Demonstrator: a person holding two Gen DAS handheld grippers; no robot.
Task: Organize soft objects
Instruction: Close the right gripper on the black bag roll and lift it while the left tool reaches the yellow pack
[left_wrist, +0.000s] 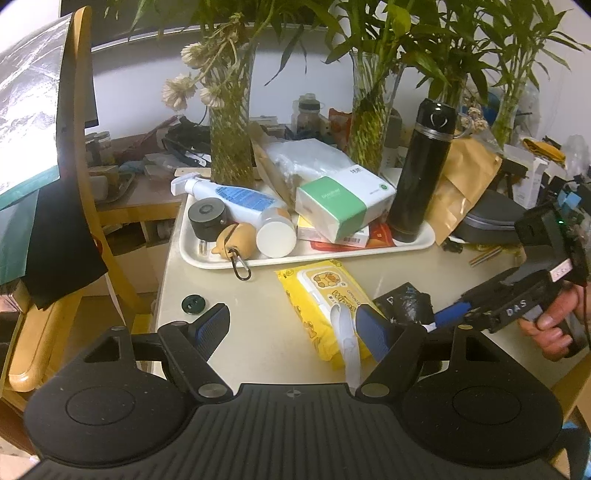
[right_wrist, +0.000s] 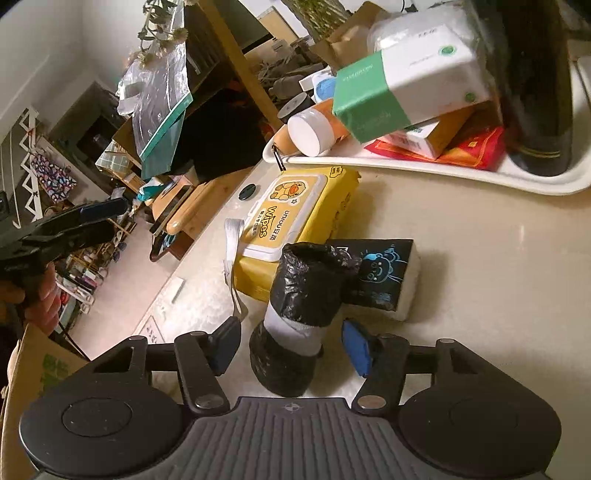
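A yellow pack of wet wipes (right_wrist: 295, 206) lies on the pale table with its white strap trailing off the near end. Beside it is a black tissue pack with a blue cartoon (right_wrist: 384, 273). A roll of black bin bags with a white band (right_wrist: 303, 295) stands upright between the fingers of my right gripper (right_wrist: 291, 345); there is a gap on each side, so the pads do not press it. My left gripper (left_wrist: 291, 328) hovers open over the table, its right finger above the wipes pack (left_wrist: 317, 295), with nothing between its fingers.
A white tray (left_wrist: 332, 254) behind holds a green-and-white tissue pack (left_wrist: 343, 206), a black flask (left_wrist: 421, 173), a spray bottle and small items. Glass vases with plants stand further back. A wooden chair (left_wrist: 74, 184) is at the table's left edge.
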